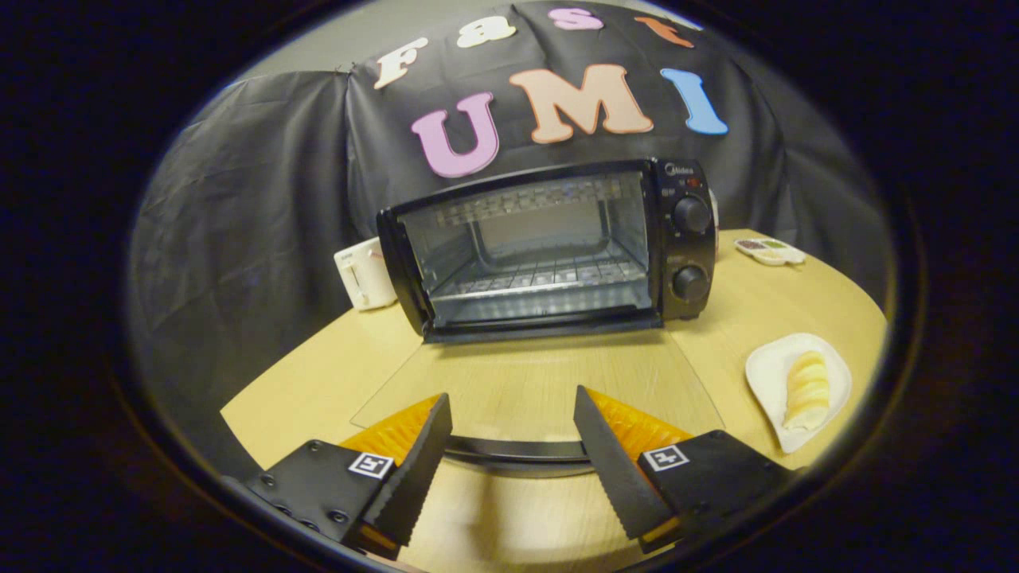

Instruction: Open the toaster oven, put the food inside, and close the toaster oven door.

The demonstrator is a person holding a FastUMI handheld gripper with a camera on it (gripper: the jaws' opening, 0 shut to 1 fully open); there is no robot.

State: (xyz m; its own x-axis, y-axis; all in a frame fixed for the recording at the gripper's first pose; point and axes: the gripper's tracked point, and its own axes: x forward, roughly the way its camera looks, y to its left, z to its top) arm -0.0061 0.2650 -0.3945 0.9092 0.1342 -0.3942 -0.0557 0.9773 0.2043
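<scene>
Toaster oven (549, 247) at the table's far middle, glass door (533, 382) folded flat toward the near side, door handle (517, 455) lying between the spread fingers of the gripper (509, 446), which clasp nothing. Food, pale sliced pieces (806, 390), on a white plate (768, 374) near right of the door. Risk, as judged: a reach rightward from here could clip the lowered door or nudge the plate toward the table edge; white appliance (365, 274) far left and small tray (771, 251) far right stand clear of that path.
</scene>
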